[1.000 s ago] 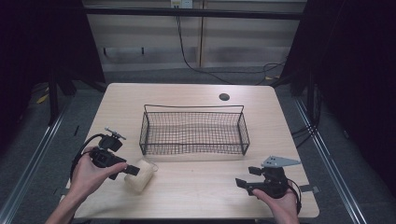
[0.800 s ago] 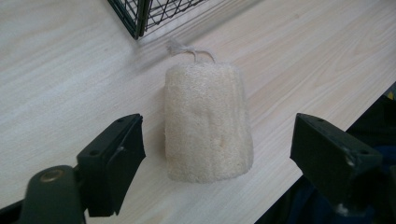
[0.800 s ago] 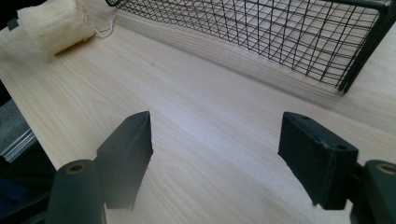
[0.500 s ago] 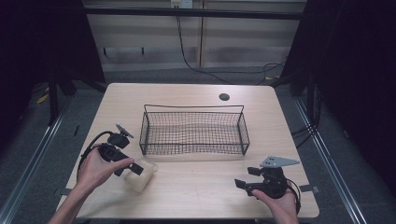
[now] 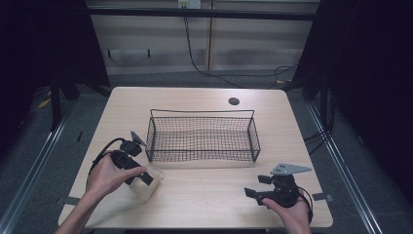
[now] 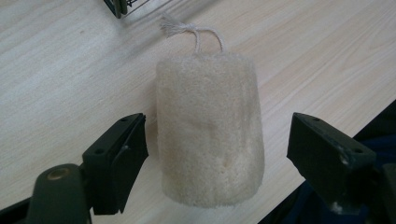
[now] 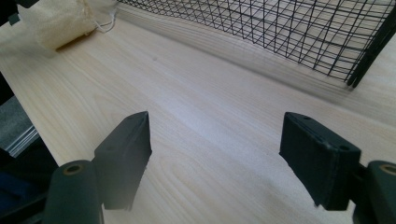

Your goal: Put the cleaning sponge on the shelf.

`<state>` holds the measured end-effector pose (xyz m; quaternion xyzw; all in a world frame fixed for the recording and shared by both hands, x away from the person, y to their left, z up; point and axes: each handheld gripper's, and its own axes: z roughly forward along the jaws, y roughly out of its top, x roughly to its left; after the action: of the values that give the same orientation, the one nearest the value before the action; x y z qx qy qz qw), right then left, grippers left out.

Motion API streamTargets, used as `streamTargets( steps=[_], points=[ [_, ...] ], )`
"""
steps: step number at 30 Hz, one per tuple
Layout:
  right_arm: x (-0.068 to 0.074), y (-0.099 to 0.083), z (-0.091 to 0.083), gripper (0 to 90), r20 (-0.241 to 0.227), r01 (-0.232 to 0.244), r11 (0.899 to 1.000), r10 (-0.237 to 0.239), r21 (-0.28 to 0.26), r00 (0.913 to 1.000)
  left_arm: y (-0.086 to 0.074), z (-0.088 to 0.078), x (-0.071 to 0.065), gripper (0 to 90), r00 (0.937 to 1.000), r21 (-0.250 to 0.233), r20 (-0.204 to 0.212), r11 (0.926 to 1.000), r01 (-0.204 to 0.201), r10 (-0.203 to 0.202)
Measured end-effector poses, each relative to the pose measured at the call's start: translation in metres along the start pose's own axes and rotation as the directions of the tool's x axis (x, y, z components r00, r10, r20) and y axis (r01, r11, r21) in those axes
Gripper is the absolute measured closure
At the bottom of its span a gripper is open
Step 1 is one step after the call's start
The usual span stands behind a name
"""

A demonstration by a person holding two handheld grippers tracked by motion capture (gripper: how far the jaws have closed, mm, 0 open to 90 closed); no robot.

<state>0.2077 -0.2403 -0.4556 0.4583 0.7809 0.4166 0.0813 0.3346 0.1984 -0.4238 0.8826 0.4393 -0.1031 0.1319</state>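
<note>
- Both grippers are working the near edge of a pale wooden table, each held in a person's hand.
- At the left, the left gripper is straddling a cream loofah sponge, its jaws standing wide after having just been opening then easing in slightly, with gaps showing between the pads and the sponge on both sides.
- That sponge is lying flat near the table's front-left corner, its string loop pointing toward the basket.
- At the right, the right gripper is hovering over bare wood, jaws spread wide and gripping nothing.
- Farther back, a black wire basket is sitting mid-table.
</note>
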Motion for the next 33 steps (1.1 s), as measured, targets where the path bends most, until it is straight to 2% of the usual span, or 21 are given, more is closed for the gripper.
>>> streamTargets(
  steps=[1, 2, 6, 8, 10, 17, 20, 26, 33],
  points=[
    [0.000, 0.000, 0.000, 24.7, 0.001, 0.001, 1.000, -0.001, 0.002, 1.0000, 0.001, 0.001, 0.000, 20.0, 0.9999, 0.004, -0.010, 1.0000, -0.001, 0.001],
    [0.000, 0.000, 0.001, 24.6, -0.003, -0.001, 1.000, 0.001, 0.004, 1.0000, 0.002, 0.003, 0.000, 19.9, 0.9992, 0.011, -0.038, 0.9999, 0.006, -0.006],
    [0.001, 0.000, 0.001, 24.4, -0.002, -0.004, 1.000, 0.004, 0.009, 1.0000, 0.003, 0.005, 0.000, 19.0, 0.9985, 0.013, -0.053, 0.9998, 0.012, -0.011],
    [0.000, 0.000, 0.001, 24.3, -0.001, 0.001, 1.000, -0.001, 0.008, 1.0000, 0.004, 0.006, -0.002, 19.0, 0.9993, 0.018, -0.037, 0.9998, 0.004, -0.004],
    [0.000, 0.000, 0.002, 24.3, 0.001, 0.001, 1.000, -0.001, 0.012, 1.0000, 0.004, 0.007, -0.004, 19.0, 0.9984, 0.019, -0.057, 0.9998, 0.007, -0.006],
    [0.001, 0.000, 0.002, 24.2, -0.005, 0.000, 1.000, 0.000, 0.018, 1.0000, 0.009, 0.019, -0.005, 19.0, 0.9963, 0.055, -0.085, 0.9983, 0.017, -0.012],
    [0.000, 0.000, 0.003, 24.0, 0.000, 0.000, 1.000, 0.000, 0.025, 1.0000, 0.010, 0.022, -0.006, 20.9, 0.9974, 0.073, -0.072, 0.9973, 0.012, -0.007],
    [0.000, 0.000, 0.003, 24.0, 0.000, -0.001, 1.000, 0.001, 0.029, 1.0000, 0.007, 0.027, -0.005, 23.1, 0.9968, 0.077, -0.078, 0.9968, 0.021, -0.015],
    [0.000, 0.000, 0.004, 23.9, 0.000, -0.001, 1.000, 0.001, 0.030, 1.0000, 0.007, 0.030, -0.006, 26.7, 0.9966, 0.099, -0.082, 0.9950, 0.011, -0.003]
  ],
)
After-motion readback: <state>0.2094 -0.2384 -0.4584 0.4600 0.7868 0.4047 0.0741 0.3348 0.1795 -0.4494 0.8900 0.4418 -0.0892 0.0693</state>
